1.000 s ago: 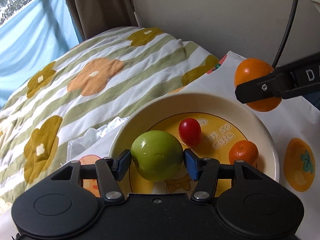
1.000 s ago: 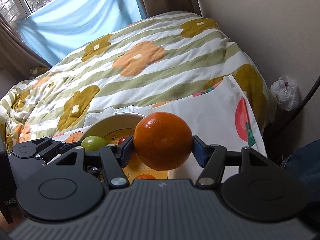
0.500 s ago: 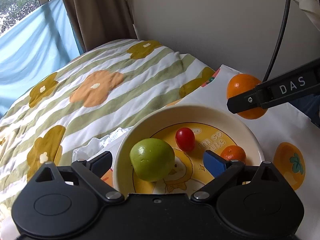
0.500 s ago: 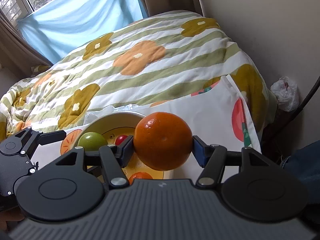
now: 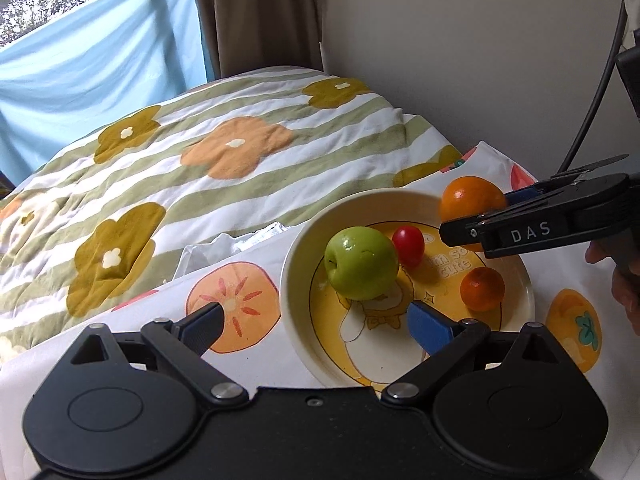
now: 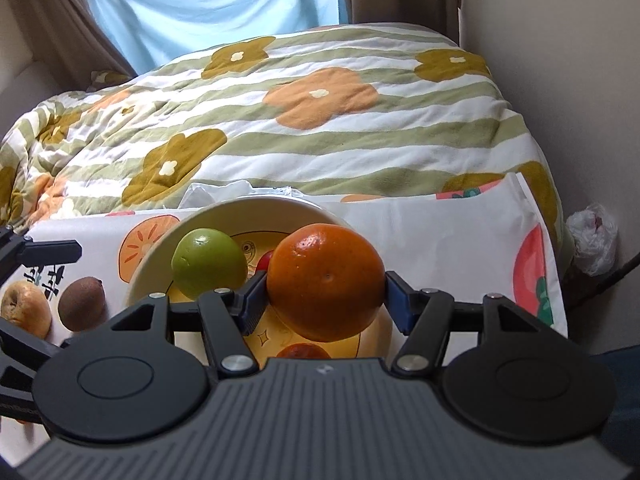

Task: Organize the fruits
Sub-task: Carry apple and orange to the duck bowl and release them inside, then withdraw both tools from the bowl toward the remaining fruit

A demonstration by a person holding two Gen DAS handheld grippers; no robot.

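- Now I'm seeing the bowl (image 5: 290, 280) holding a green apple (image 5: 361, 263), cherry tomato (image 5: 408, 246) and small tangerine (image 5: 482, 289).
- My left tool (image 5: 316, 326) is gaping wide, empty, its jaws having just been opening.
- My right tool (image 6: 325, 309) is clamping the orange (image 6: 325, 282) over the bowl's rim.

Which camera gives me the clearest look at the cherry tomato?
The left wrist view: the cherry tomato lies fully visible in the bowl behind the green apple. The right wrist view shows only a red sliver.
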